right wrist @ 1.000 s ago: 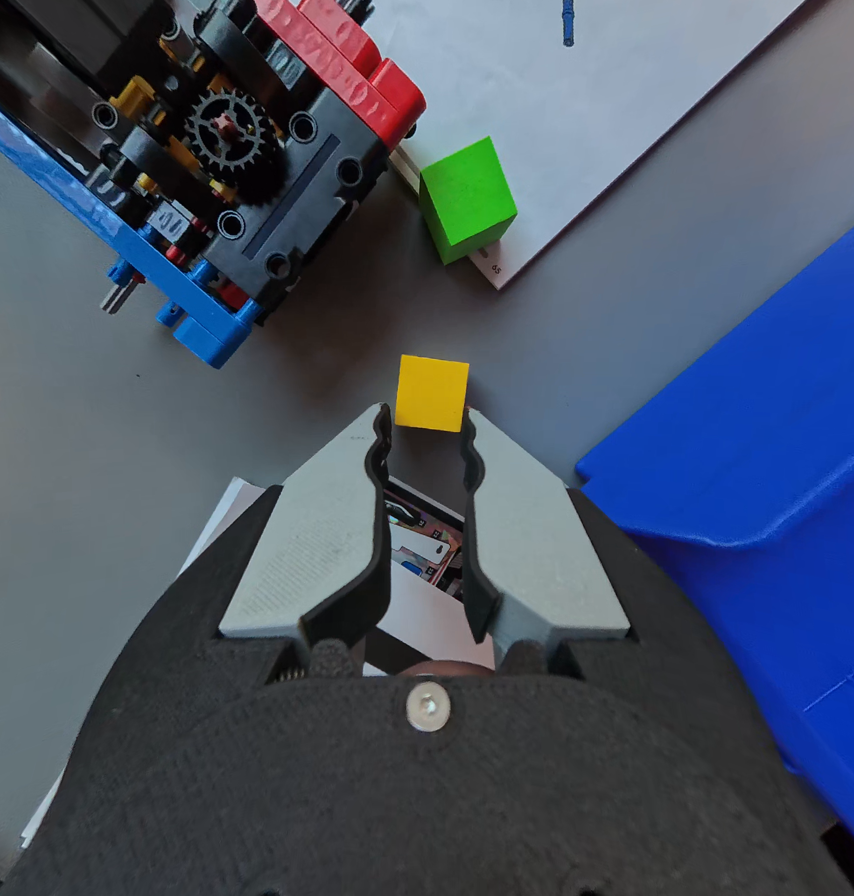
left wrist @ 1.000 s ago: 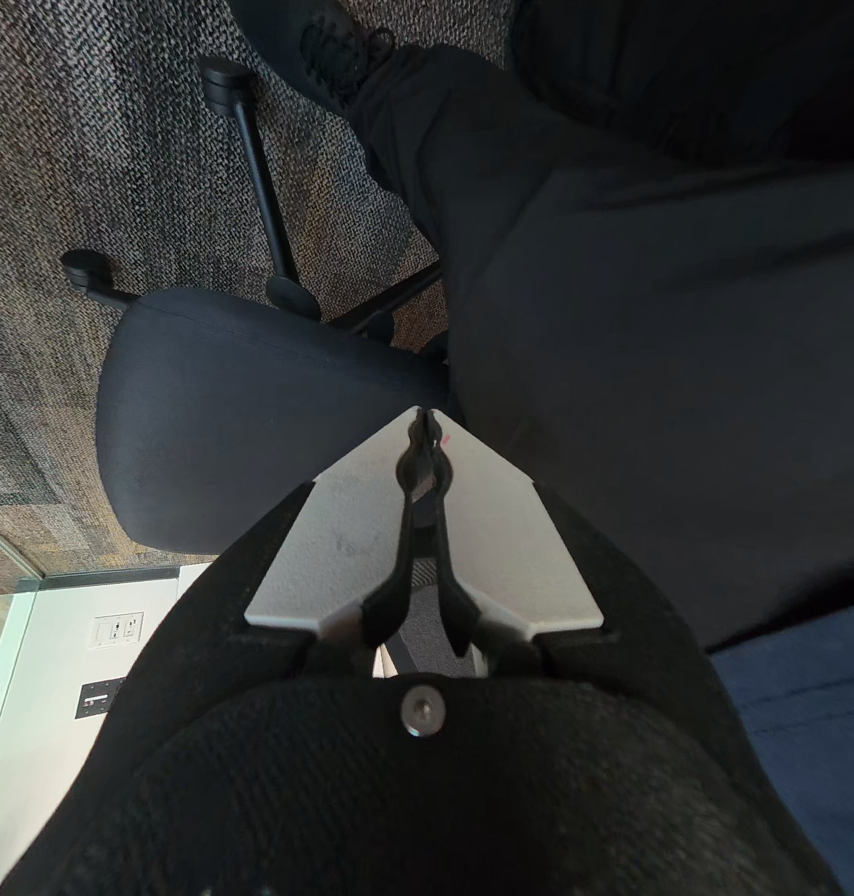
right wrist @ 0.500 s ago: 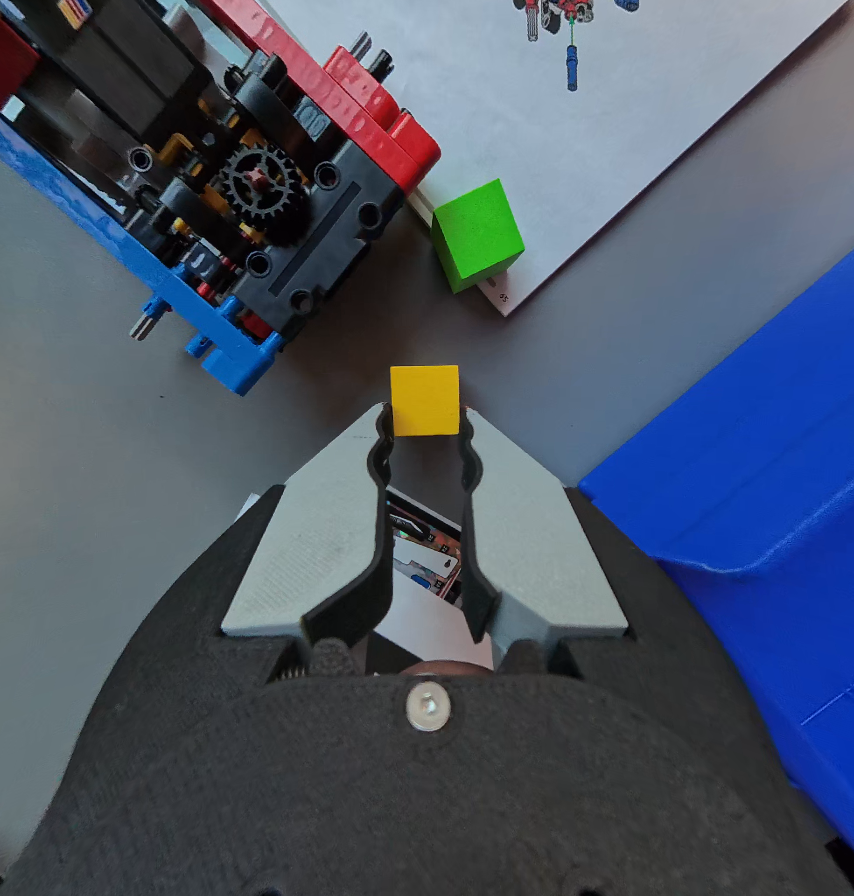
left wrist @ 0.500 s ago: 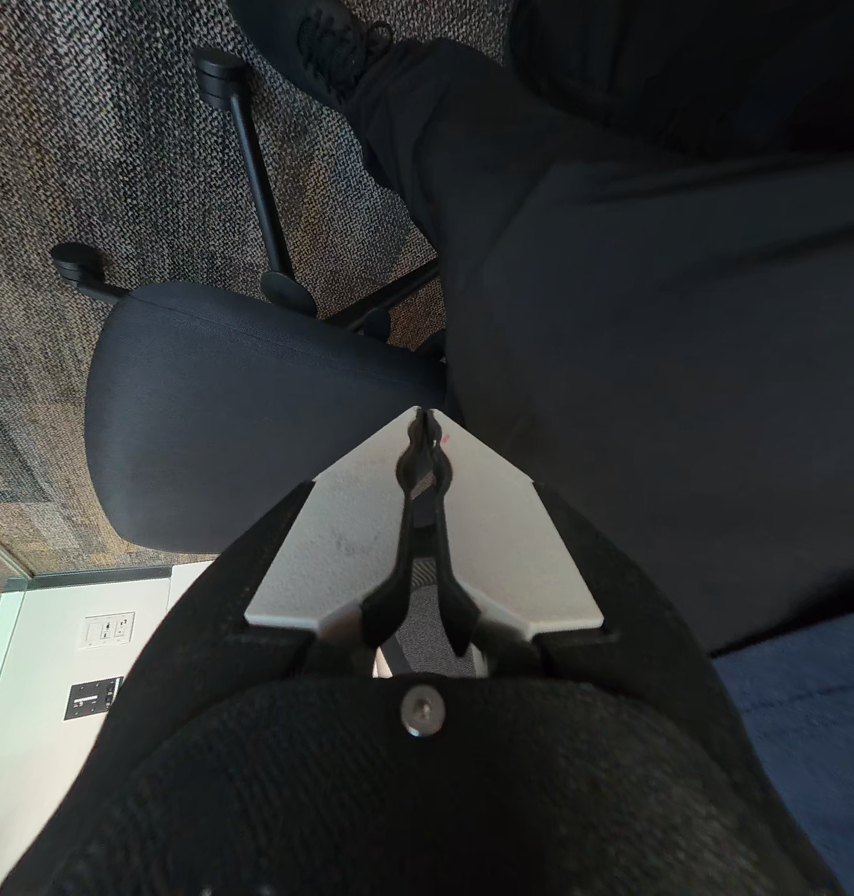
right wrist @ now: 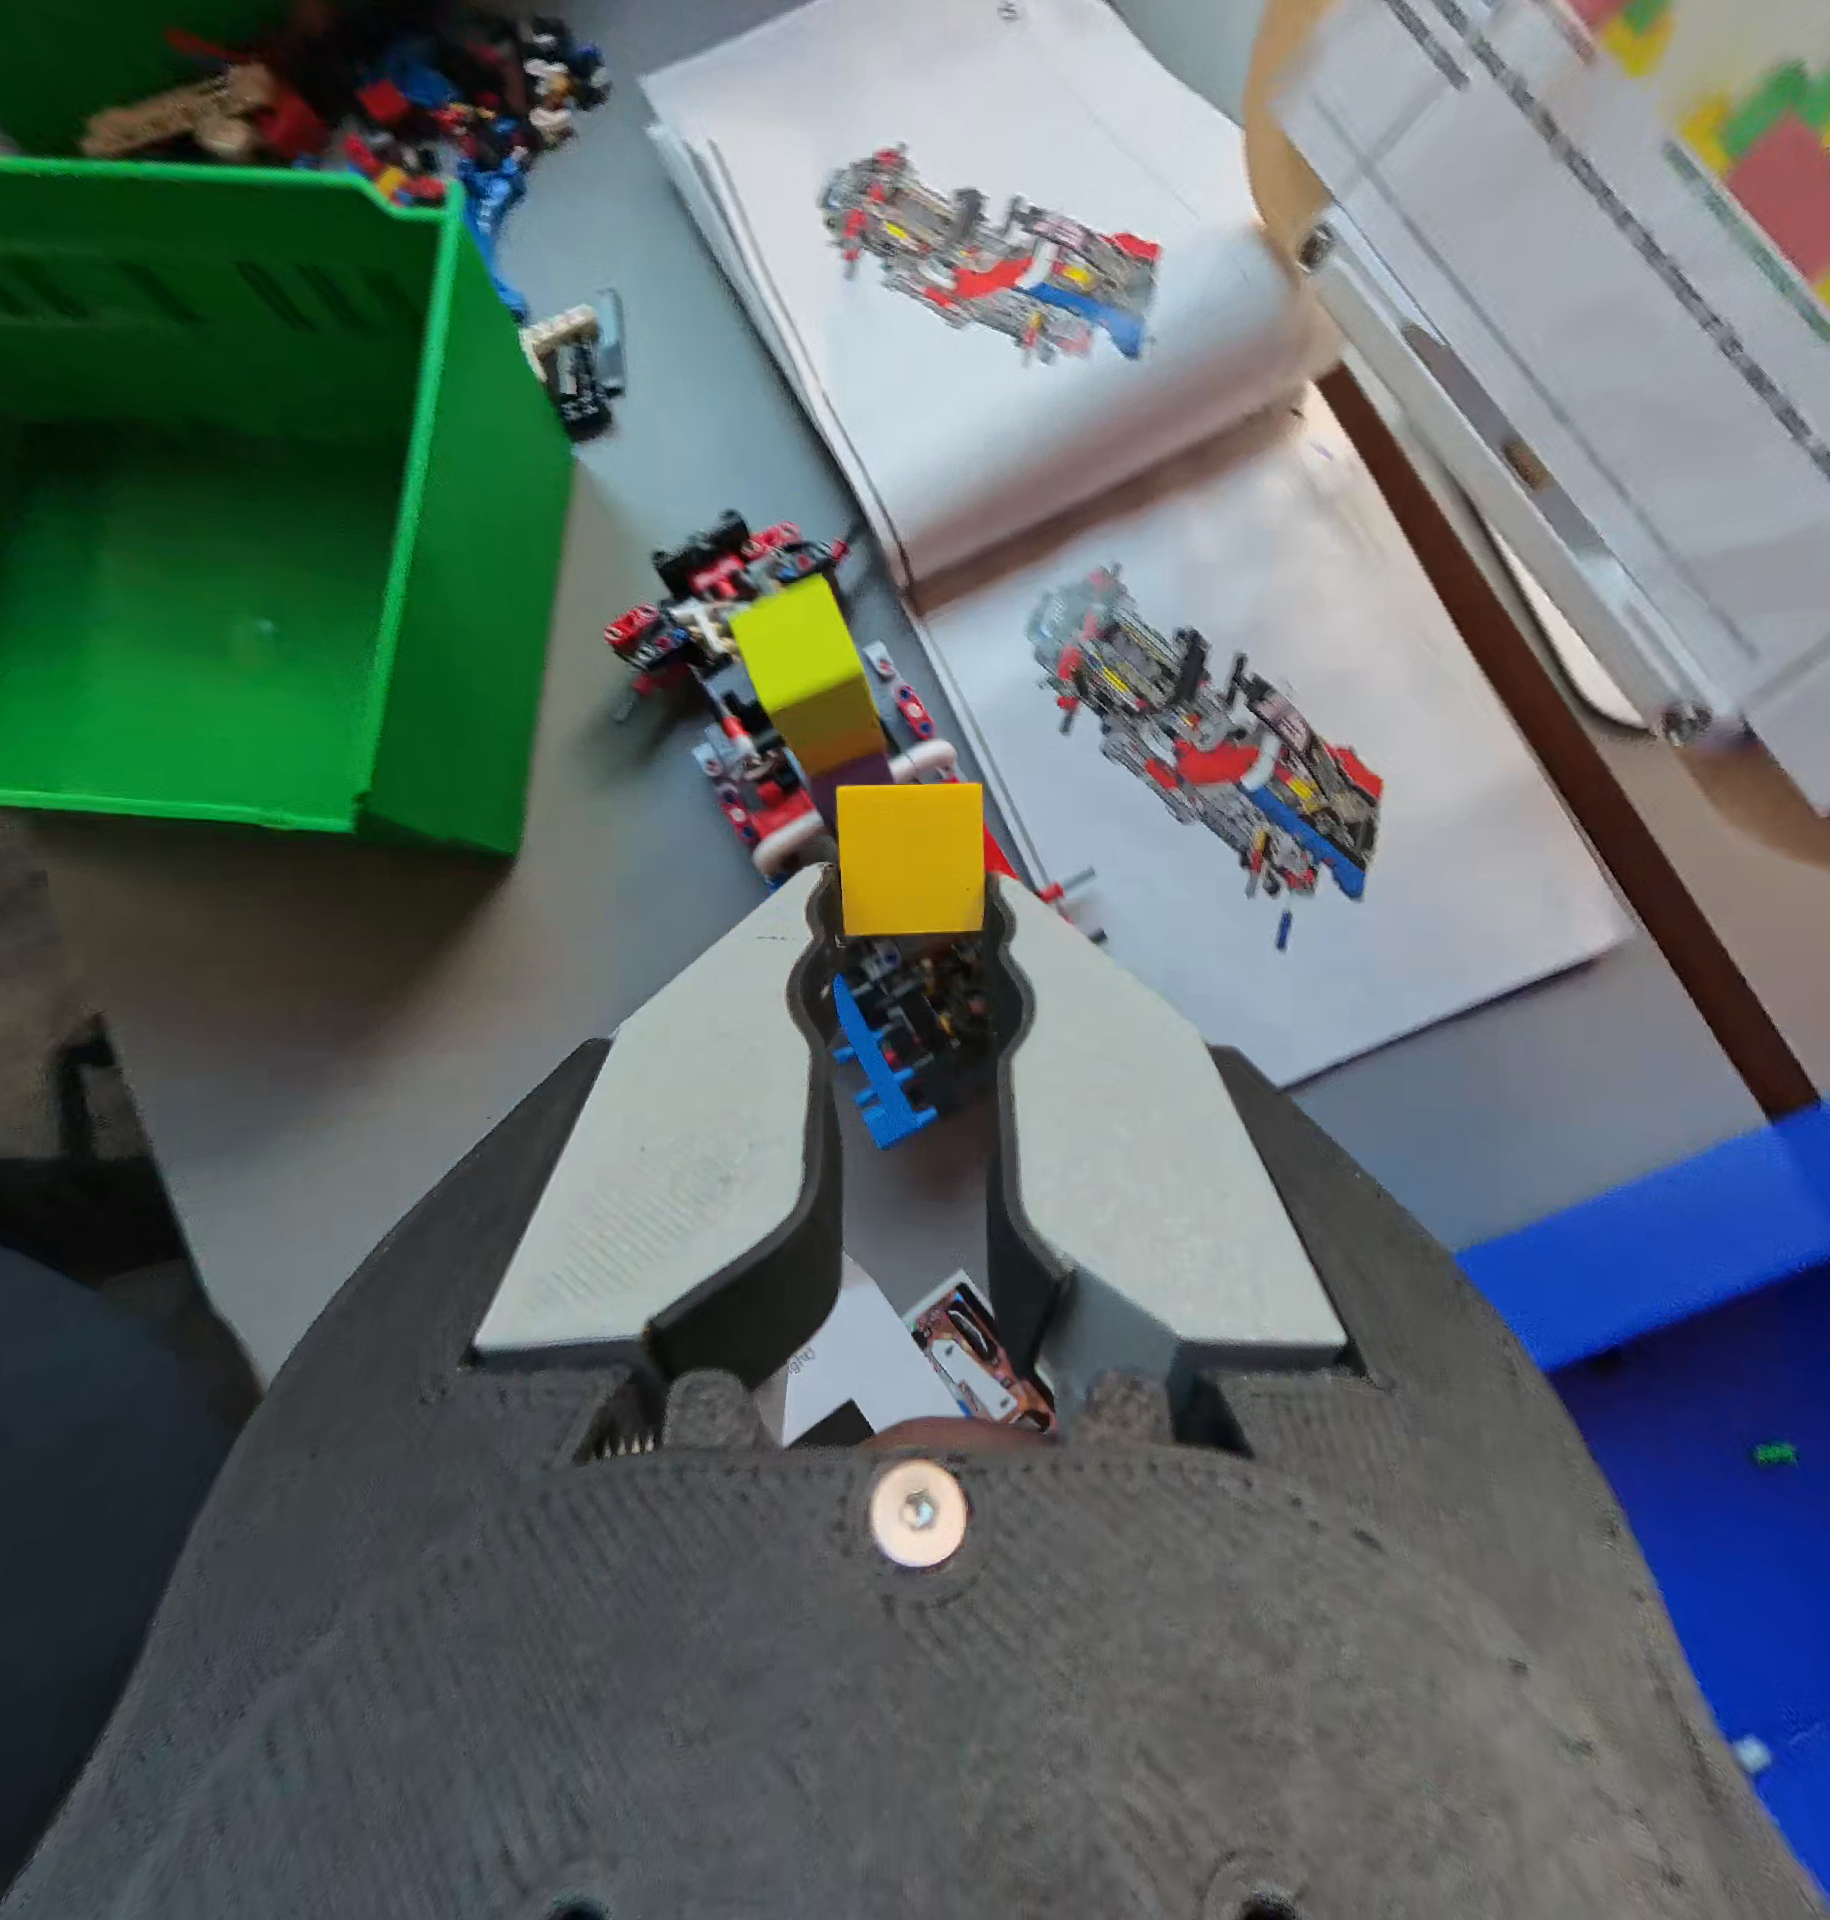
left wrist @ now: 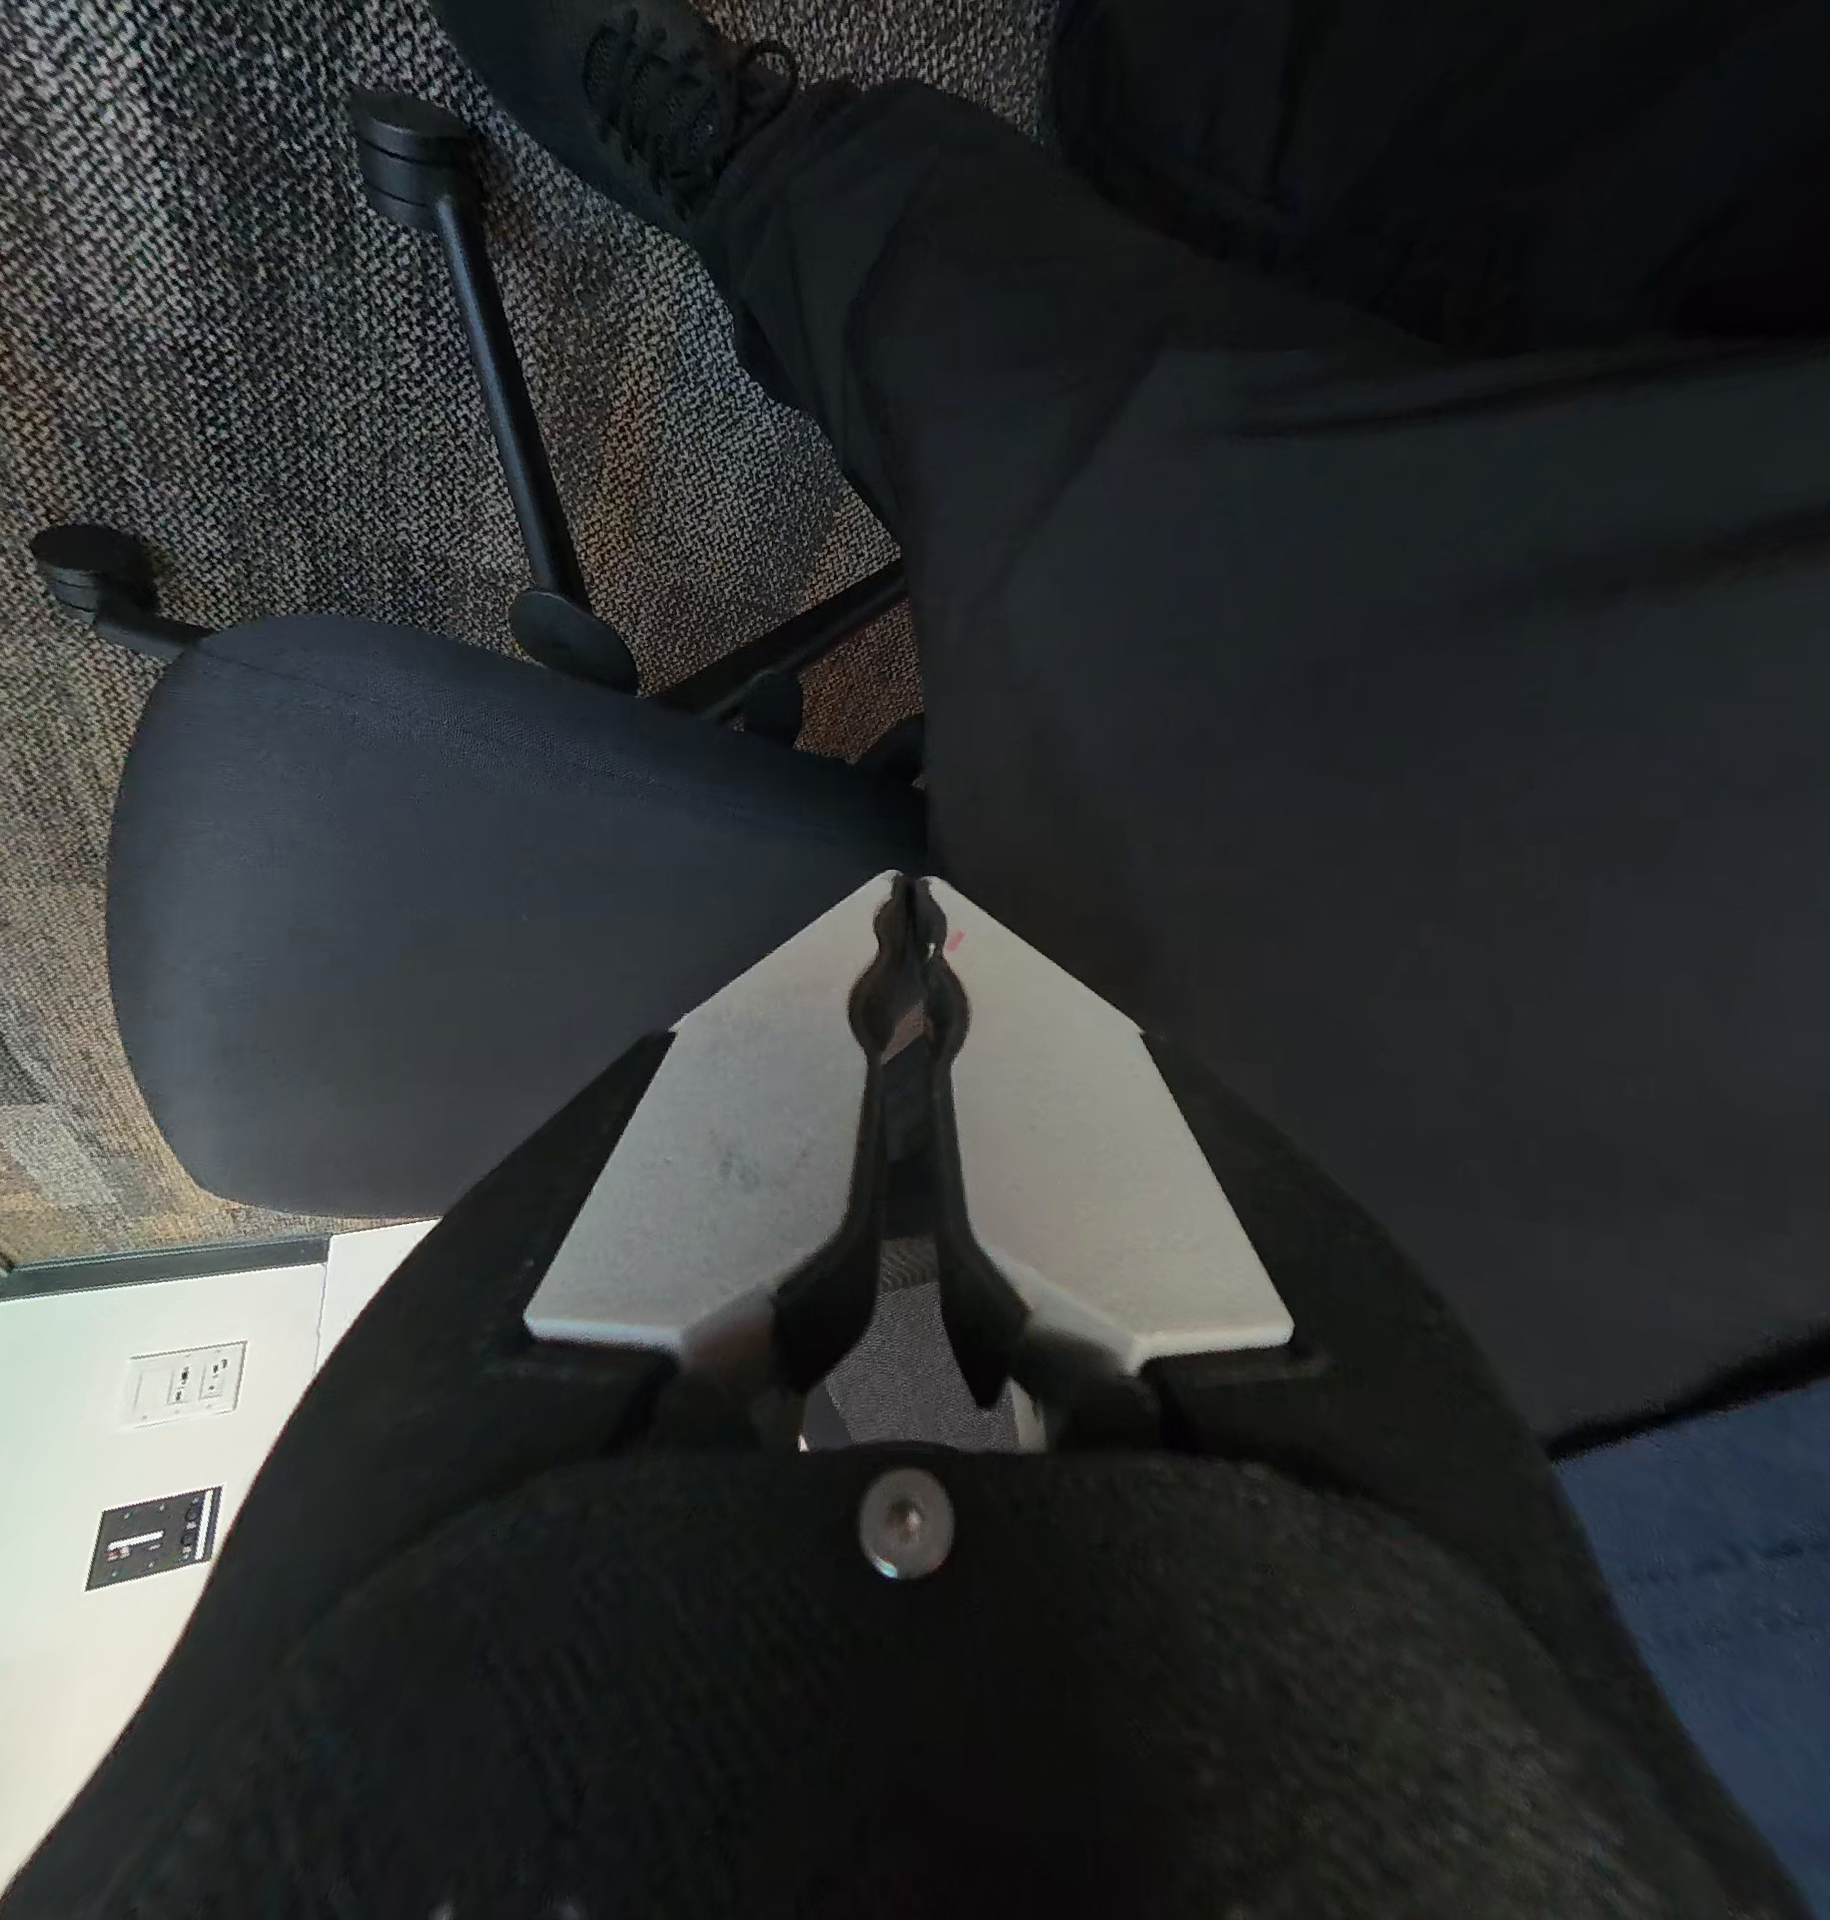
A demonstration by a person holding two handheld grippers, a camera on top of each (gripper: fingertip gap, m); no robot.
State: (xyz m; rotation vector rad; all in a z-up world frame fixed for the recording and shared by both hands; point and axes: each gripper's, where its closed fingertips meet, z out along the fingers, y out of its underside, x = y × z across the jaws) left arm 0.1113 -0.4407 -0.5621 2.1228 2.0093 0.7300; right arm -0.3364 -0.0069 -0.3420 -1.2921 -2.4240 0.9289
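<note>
Office: swivel chair (left wrist: 454, 883), carpet (left wrist: 163, 312) (speckled grey)

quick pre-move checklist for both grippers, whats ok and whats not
1. Right gripper has the yellow cube between its fingertips, both pads against its sides: ok.
2. Cube seated deep in the jaws: not ok, only its near end sits at the tips.
3. Cube lifted clear of the grey table: ok.
4. Stack of blocks just beyond the cube stands upright: ok; whether the cube touches it: cannot tell.
5. Left gripper shut with nothing between its pads: ok.
6. Left gripper away from the table, pointing at a chair seat and carpet: ok.
</note>
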